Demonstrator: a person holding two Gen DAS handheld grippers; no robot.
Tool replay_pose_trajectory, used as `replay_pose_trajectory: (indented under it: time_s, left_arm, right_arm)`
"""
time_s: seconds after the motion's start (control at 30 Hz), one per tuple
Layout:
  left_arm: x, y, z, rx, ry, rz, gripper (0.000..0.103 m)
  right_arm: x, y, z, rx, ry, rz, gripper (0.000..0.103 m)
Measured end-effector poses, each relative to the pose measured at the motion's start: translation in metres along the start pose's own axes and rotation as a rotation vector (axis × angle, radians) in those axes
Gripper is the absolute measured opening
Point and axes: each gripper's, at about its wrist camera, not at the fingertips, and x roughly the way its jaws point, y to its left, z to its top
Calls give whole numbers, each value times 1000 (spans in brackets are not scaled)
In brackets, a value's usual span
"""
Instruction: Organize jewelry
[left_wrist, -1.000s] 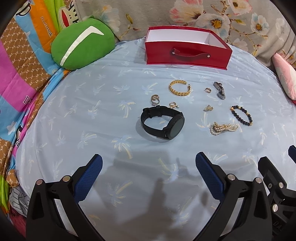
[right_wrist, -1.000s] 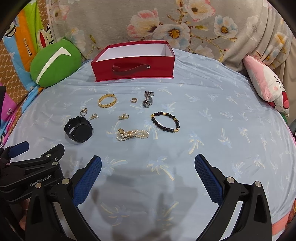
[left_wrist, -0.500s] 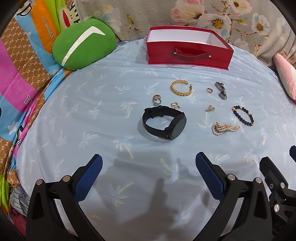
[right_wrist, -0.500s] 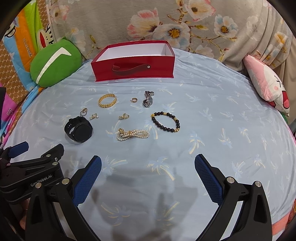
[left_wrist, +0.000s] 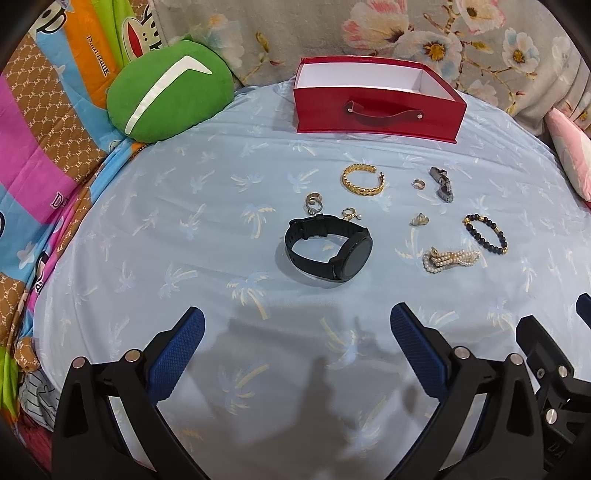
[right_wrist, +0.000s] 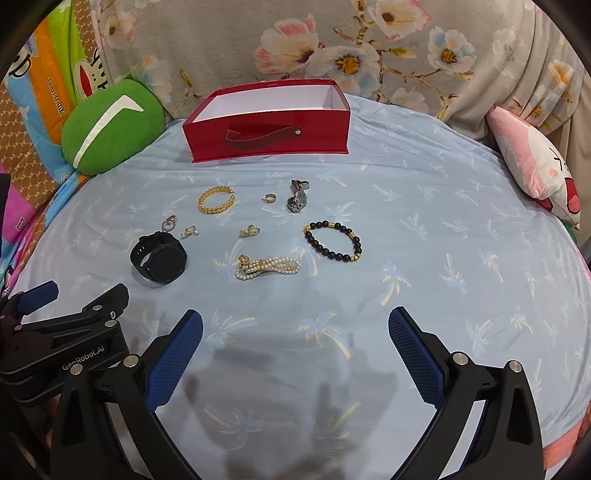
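We note both tools held low over the near edge of the light blue palm-print sheet (right_wrist: 461, 221), side by side. The left gripper (left_wrist: 295, 343) has its jaws spread wide with nothing between them; the right gripper (right_wrist: 295, 343) likewise stands wide apart and empty. The jewelry lies loose on the sheet, beyond both tools. Nearest the left gripper is the black watch (left_wrist: 328, 248), resting on its side. Just far of it we see two small ring clusters (left_wrist: 314, 203), and farther still the gold chain bangle (left_wrist: 363, 179). To the right lie the pearl strand (right_wrist: 266, 266) and the black bead bracelet (right_wrist: 332, 241), near each other but apart. A dark metal piece (right_wrist: 297, 196) sits far of the bracelet. The red box (right_wrist: 269, 120), open-topped with a white interior, stands at the far side. A green cushion (left_wrist: 170, 90) lies at far left.
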Motion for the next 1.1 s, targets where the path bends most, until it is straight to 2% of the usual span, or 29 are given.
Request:
replay_pose_trajectory:
  time_s: [1.1]
  left_arm:
    - [6, -3, -3, -9, 13, -5, 98]
  right_arm:
    - [2, 3, -1, 3, 4, 5, 98]
